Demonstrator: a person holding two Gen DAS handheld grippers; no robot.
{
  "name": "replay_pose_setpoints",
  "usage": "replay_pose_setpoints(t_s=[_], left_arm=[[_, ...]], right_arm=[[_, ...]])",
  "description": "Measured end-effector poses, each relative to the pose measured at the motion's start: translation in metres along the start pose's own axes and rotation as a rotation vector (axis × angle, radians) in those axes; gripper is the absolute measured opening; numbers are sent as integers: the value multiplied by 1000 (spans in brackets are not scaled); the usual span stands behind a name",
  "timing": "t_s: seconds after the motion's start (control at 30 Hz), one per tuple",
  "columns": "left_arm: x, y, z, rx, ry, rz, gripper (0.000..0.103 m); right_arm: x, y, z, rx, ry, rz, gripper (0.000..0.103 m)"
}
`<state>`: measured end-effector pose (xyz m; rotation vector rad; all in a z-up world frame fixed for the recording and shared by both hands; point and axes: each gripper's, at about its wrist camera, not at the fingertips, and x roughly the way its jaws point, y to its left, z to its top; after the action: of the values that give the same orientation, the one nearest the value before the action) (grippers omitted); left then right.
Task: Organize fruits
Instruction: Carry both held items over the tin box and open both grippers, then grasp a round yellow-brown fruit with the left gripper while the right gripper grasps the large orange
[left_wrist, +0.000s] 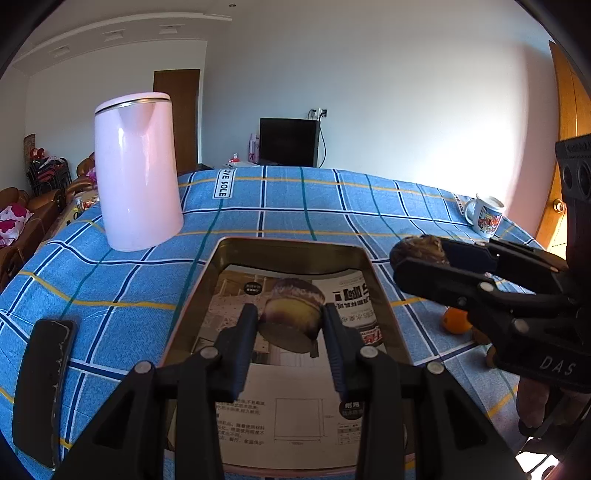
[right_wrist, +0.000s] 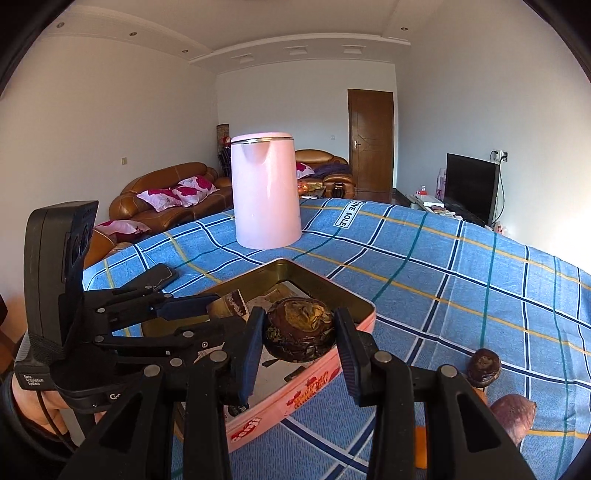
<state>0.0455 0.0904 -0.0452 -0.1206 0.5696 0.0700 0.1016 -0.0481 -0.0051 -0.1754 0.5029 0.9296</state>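
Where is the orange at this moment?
In the left wrist view the orange lies on the blue checked cloth, right of the metal tray and partly hidden beneath the right gripper.

Both grippers, left gripper (left_wrist: 290, 325) & right gripper (right_wrist: 300, 334), black plastic w/ ribbed blue-black pads, silver rivets at linkage joints; white "DAS" lettering at 4 o'clock, black cable.

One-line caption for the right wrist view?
Right gripper holds a brown fruit over the pink tin; left gripper beside it, pink kettle behind.
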Motion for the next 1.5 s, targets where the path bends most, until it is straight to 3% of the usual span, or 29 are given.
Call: replay_pose_setpoints(t_s=[0.67,0.73,0.8,0.9,1.07,1.27,1.4,1.5], left_arm=[[5,15,-4,-28,29,45,39],[1,13,-3,-28,20,46,40],[-6,10,-1,-35,0,47,55],[-21,0,2,-28,-54,36,72],[-31,-39,4,22,-81,-53,73],[-19,-105,-6,103,-37,-194,75],[-3,-146,-17,169,29,-263,75],[7,-165,-23,211,66,-275,75]], right_arm=[[53,12,-9,-15,161,38,40],[51,9,-9,-1,155,41,44],[44,4,-9,16,139,11,60],[18,-5,-11,37,96,19,62],[-49,-32,-31,42,21,-100,67],[-114,-83,-75,94,3,-313,68],[-127,-111,-99,188,26,-319,68],[-124,-121,-108,228,35,-310,68]])
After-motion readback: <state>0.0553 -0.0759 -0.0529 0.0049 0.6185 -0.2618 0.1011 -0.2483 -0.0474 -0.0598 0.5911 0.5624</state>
